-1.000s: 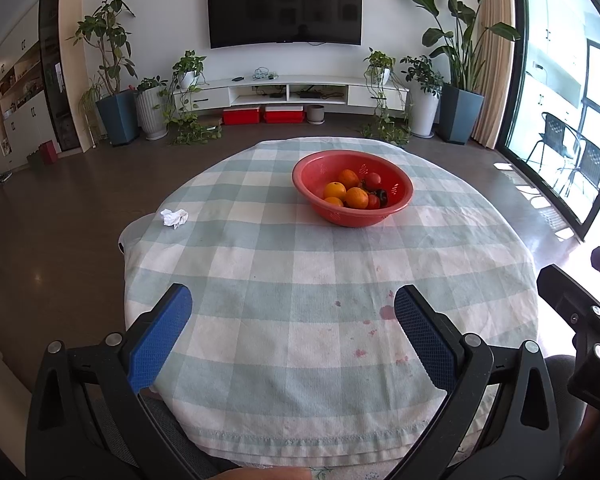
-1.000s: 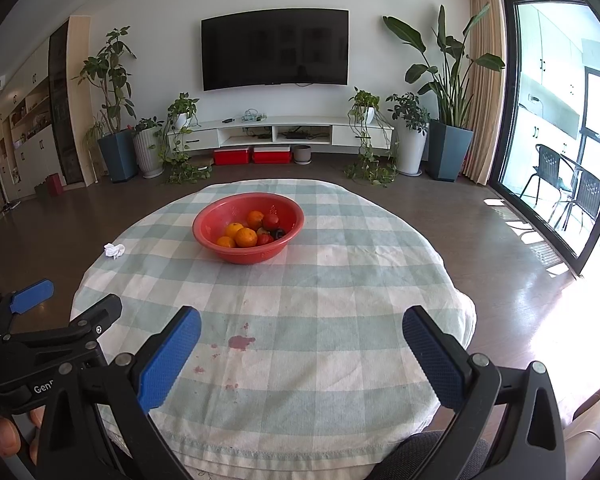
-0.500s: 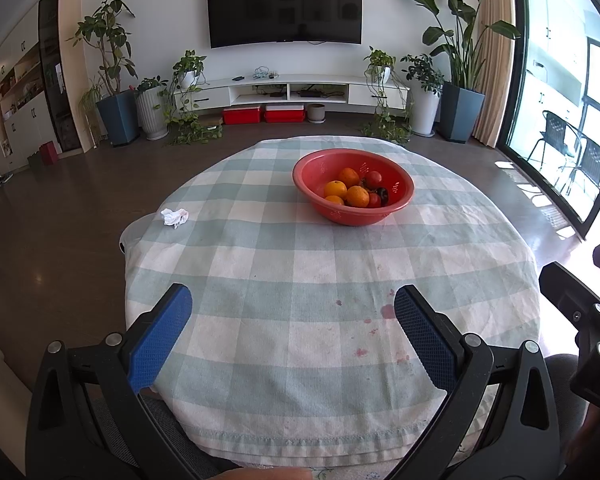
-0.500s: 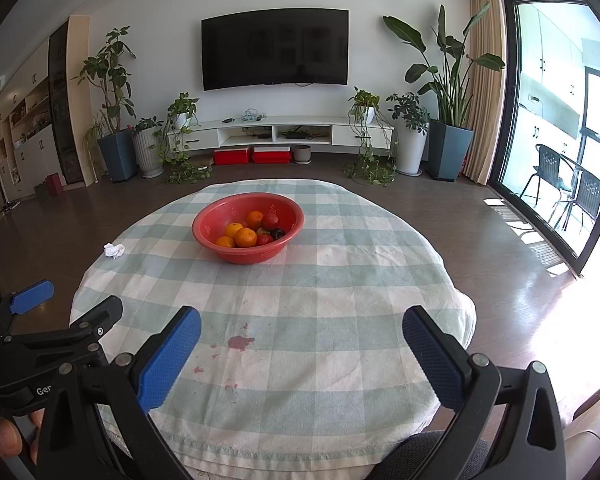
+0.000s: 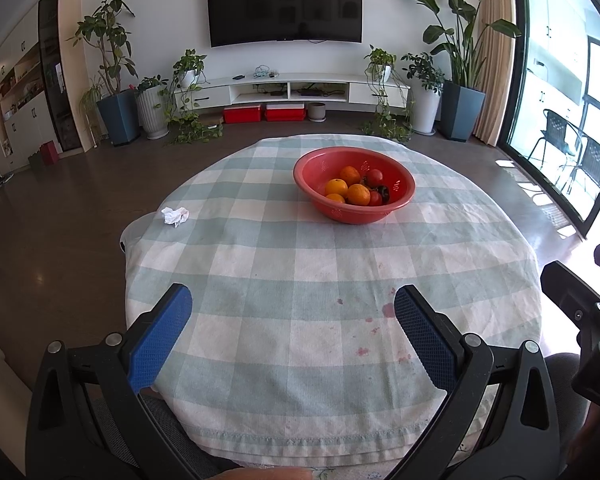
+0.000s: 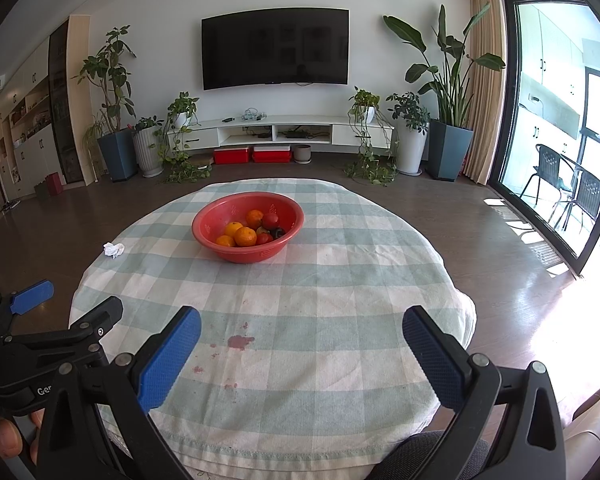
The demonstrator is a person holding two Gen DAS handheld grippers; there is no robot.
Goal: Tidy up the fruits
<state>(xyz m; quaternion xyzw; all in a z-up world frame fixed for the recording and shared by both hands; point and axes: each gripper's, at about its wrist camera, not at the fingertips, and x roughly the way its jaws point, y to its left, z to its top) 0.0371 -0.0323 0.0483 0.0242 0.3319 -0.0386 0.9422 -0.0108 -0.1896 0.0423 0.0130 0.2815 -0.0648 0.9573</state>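
Round table [image 5: 260,264], covered by a pale green-and-white checked cloth [image 5: 320,380]; the cloth hangs over the near edge. Reddish stains [image 5: 388,310] dot the cloth toward the near side.

Left gripper [image 5: 292,308] low over the near edge of the table, jaws spread wide, nothing between the blue pads [image 5: 160,340]. Right gripper [image 6: 300,332] likewise at the near edge, just beside the left one, jaws parted wide and empty. Well apart from the fruit, both of them.

Red bowl [image 5: 340,216], perforated wall, sits on the far half of the table, right of centre in the left wrist view and left of centre in the right wrist view [image 6: 220,252].

Inside the bowl: four oranges [image 5: 358,194] bunched on the near left, red tomatoes [image 5: 375,176] beside them to the right, and a dark fruit [image 5: 383,192] against the right wall; type unclear.

Crumpled white tissue [image 5: 175,215], faint pink mark on it, lies near the table's left edge, well apart from the bowl.
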